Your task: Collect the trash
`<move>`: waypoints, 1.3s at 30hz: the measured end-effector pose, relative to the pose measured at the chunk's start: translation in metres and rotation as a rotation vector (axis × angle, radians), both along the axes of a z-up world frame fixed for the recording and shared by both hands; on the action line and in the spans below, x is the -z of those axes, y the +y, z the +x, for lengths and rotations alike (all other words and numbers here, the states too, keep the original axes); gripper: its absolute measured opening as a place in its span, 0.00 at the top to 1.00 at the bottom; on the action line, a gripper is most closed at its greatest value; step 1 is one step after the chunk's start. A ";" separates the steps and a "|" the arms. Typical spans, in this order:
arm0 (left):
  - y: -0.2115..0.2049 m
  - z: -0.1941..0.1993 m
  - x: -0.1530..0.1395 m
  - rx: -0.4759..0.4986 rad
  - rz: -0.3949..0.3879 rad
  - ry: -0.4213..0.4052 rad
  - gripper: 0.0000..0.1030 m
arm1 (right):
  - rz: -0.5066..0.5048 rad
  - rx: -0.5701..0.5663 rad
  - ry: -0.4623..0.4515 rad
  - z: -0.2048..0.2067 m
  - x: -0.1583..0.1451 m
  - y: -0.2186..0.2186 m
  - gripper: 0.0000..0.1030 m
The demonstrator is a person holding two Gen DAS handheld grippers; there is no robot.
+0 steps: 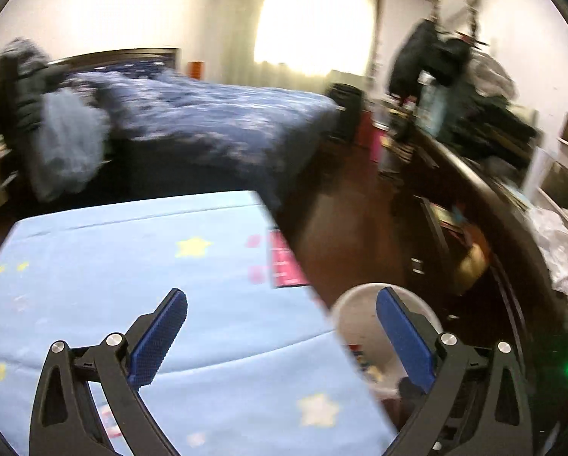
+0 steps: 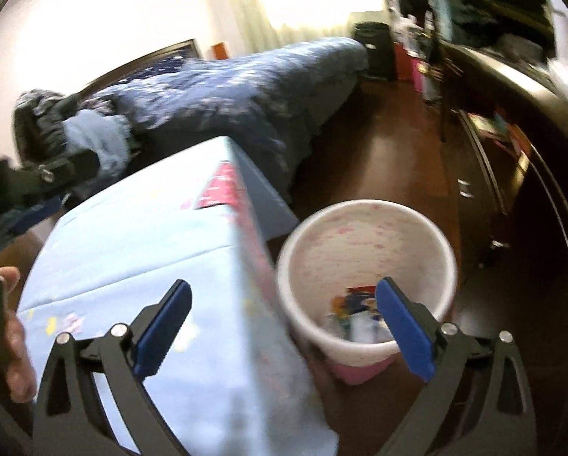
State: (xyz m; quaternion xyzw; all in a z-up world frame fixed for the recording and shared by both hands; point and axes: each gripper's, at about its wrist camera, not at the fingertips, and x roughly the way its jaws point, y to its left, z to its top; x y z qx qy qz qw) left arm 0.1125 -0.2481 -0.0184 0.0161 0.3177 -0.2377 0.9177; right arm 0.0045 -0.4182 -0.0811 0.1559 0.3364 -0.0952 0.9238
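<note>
A white and pink waste bin [image 2: 367, 235] stands on the dark floor beside the table's right edge, with colourful wrappers [image 2: 354, 315] lying at its bottom. My right gripper [image 2: 284, 321] hangs open over the table corner and the bin's rim, with nothing between its blue pads. In the left wrist view the same bin [image 1: 354, 323] shows at the lower right, partly hidden by a finger. My left gripper [image 1: 282, 336] is open and empty above the table with the light blue star-patterned cloth [image 1: 132, 266]. The left gripper also appears, blurred, at the left edge of the right wrist view, along with a hand [image 2: 12, 342].
A red booklet [image 1: 284, 262] lies at the table's right edge. Behind the table is a bed with a dark blue quilt [image 1: 215, 121]. A dark desk with clutter [image 1: 485, 190] runs along the right. Brown floor [image 2: 390, 152] lies between bed and desk.
</note>
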 end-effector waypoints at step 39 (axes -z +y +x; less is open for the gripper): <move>0.223 -0.150 -0.054 -0.471 -0.019 -0.134 0.04 | -0.141 -0.379 -0.052 -0.073 -0.063 0.228 0.03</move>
